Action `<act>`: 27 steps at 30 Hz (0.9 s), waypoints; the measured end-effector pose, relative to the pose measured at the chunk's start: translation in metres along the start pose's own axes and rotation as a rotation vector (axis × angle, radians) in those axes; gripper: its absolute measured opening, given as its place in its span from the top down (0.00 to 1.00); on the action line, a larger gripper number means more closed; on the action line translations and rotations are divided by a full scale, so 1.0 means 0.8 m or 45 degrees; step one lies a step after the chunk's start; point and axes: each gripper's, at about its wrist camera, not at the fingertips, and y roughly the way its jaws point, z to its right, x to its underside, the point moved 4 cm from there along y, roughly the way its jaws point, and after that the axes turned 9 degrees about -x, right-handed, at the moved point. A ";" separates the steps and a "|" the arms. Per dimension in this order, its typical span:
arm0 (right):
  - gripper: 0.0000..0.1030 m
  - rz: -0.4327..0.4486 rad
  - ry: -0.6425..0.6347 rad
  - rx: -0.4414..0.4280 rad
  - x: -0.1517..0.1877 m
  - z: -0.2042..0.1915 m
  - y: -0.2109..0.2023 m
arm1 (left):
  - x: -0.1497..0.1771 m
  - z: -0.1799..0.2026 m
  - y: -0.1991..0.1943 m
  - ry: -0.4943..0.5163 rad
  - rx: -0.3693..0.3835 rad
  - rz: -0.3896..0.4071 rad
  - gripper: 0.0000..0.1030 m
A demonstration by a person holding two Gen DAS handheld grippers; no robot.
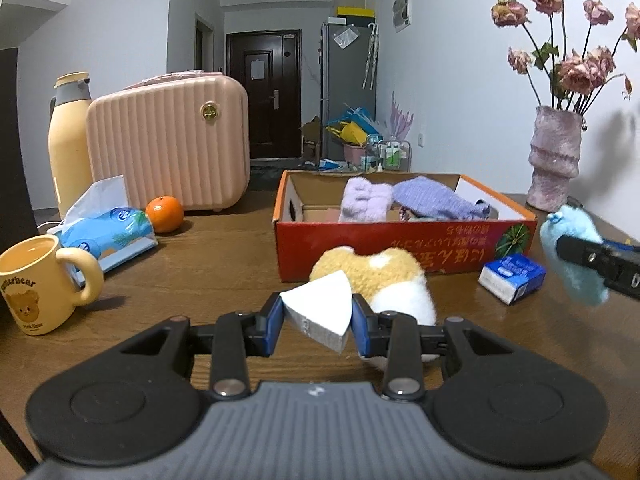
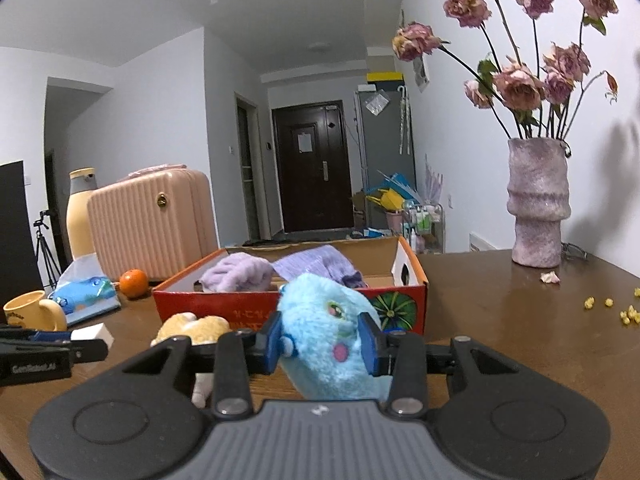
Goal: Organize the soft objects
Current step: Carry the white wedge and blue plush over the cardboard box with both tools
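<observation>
My left gripper [image 1: 318,322] is shut on a white wedge-shaped sponge [image 1: 320,312] and holds it above the table, in front of a yellow-and-white plush toy [image 1: 380,280] that lies on the wood. My right gripper [image 2: 322,344] is shut on a light blue plush toy [image 2: 328,328] and holds it just in front of the red cardboard box [image 2: 240,312]. The box [image 1: 384,248] holds purple soft cloths [image 1: 432,198]. The blue plush [image 1: 572,256] and right gripper show at the right edge of the left wrist view.
A pink case [image 1: 168,152], a yellow flask [image 1: 68,140], an orange [image 1: 164,208], a tissue pack [image 1: 108,228] and a yellow mug [image 1: 36,280] stand at the left. A small blue-white packet [image 1: 512,278] lies by the box. A vase of dried roses [image 2: 538,204] stands at the right.
</observation>
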 end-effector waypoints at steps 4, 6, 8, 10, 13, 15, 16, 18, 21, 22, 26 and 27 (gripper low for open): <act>0.63 0.012 -0.021 -0.010 -0.004 -0.006 0.002 | -0.007 0.010 -0.001 -0.001 0.008 0.021 0.65; 0.63 0.019 -0.033 -0.014 -0.007 -0.008 0.004 | -0.011 0.013 -0.001 -0.003 0.015 0.028 0.65; 0.63 0.026 -0.042 -0.015 -0.010 -0.010 0.007 | -0.015 0.017 0.001 -0.010 0.020 0.031 0.65; 0.63 0.030 -0.046 -0.018 -0.012 -0.011 0.010 | -0.019 0.020 0.002 -0.014 0.022 0.038 0.65; 0.63 0.031 -0.054 -0.022 -0.015 -0.012 0.016 | -0.027 0.023 0.004 -0.023 0.028 0.050 0.65; 0.63 0.035 -0.056 -0.027 -0.017 -0.012 0.020 | -0.033 0.026 0.006 -0.031 0.032 0.057 0.65; 0.63 0.038 -0.057 -0.028 -0.019 -0.012 0.020 | -0.036 0.026 0.008 -0.035 0.034 0.060 0.65; 0.63 0.046 -0.061 -0.031 -0.021 -0.014 0.023 | -0.042 0.029 0.009 -0.047 0.040 0.068 0.65; 0.63 0.051 -0.067 -0.036 -0.026 -0.014 0.028 | -0.050 0.032 0.012 -0.055 0.047 0.085 0.65; 0.63 0.054 -0.069 -0.037 -0.027 -0.014 0.030 | -0.053 0.034 0.013 -0.058 0.049 0.089 0.65; 0.63 0.063 -0.070 -0.039 -0.032 -0.012 0.037 | -0.061 0.039 0.020 -0.068 0.059 0.096 0.65; 0.63 0.065 -0.069 -0.040 -0.033 -0.011 0.039 | -0.063 0.039 0.023 -0.072 0.062 0.097 0.65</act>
